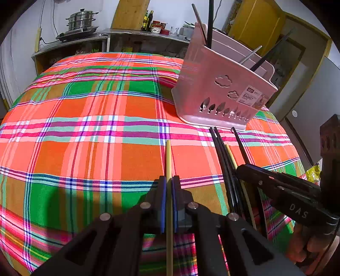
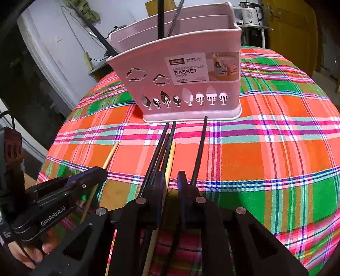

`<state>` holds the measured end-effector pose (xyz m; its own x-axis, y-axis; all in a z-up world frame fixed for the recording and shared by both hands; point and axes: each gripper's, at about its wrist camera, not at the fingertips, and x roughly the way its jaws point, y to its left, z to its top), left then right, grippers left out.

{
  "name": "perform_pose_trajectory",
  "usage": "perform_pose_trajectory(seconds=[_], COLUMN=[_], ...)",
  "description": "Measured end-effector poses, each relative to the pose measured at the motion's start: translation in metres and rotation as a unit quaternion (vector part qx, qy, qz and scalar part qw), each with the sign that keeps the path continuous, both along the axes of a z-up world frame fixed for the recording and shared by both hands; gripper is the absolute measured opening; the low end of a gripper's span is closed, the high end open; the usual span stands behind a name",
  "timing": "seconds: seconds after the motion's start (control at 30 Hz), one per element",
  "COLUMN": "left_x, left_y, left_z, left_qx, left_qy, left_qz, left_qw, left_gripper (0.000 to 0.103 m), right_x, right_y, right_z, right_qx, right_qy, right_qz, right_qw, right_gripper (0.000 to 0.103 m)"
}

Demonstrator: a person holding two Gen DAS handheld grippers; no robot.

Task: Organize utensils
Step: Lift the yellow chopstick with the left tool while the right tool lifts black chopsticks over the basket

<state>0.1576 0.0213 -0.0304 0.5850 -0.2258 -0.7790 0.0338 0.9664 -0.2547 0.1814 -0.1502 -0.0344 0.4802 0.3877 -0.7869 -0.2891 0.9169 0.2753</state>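
Left tool [image 1: 169, 182] pinches one chopstick [image 1: 168, 157] — basket label [image 2: 186, 71] readable only rightward.

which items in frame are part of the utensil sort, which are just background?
Job:
- pink chopstick basket, utensils already standing in it
- wooden chopstick clamped in left claw
- black chopsticks and second wooden chopstick on the cloth at right claw

Background:
- steel steamer pot
- bottles on the shelf
- kettle
- plaid tablecloth
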Motion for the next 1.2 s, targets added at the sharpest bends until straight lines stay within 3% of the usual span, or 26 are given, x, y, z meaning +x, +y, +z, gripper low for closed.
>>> perform_pose_trajectory(seconds=[0.3,0.6,0.9,1.17,1.2], left_x=[0.003,0.026,0.046,0.058,0.058], left_y=[0.001,-0.012,-0.014,-0.023,-0.024], left_z=[0.000,0.004,0.005,0.006,0.007], left_qx=[-0.002,0.045,0.044,0.066,0.071], left_qy=[0.006,0.025,0.036,0.036,0.036], left_qz=[-0.004,-0.041,-0.049,-0.067,-0.068], left_qw=[1.0000,0.9978,0.9972,0.9949,0.9945], left_gripper=[0.006,0.007,0.007,0.011,0.011], right_x=[0.001,0.014,0.026,0.034,0.034], right_y=[-0.001,0.011,0.012,0.020,0.021], right_z=[0.001,0.003,0.002,0.002,0.002], right_qx=[-0.017,-0.051,-0.047,-0.062,-0.066], right_qy=[0.002,0.010,0.015,0.014,0.012], right_qz=[-0.007,0.006,0.000,0.007,0.008], right_qw=[1.000,0.999,0.999,0.998,0.998], right_gripper=[0.014,0.014,0.013,0.013,0.008])
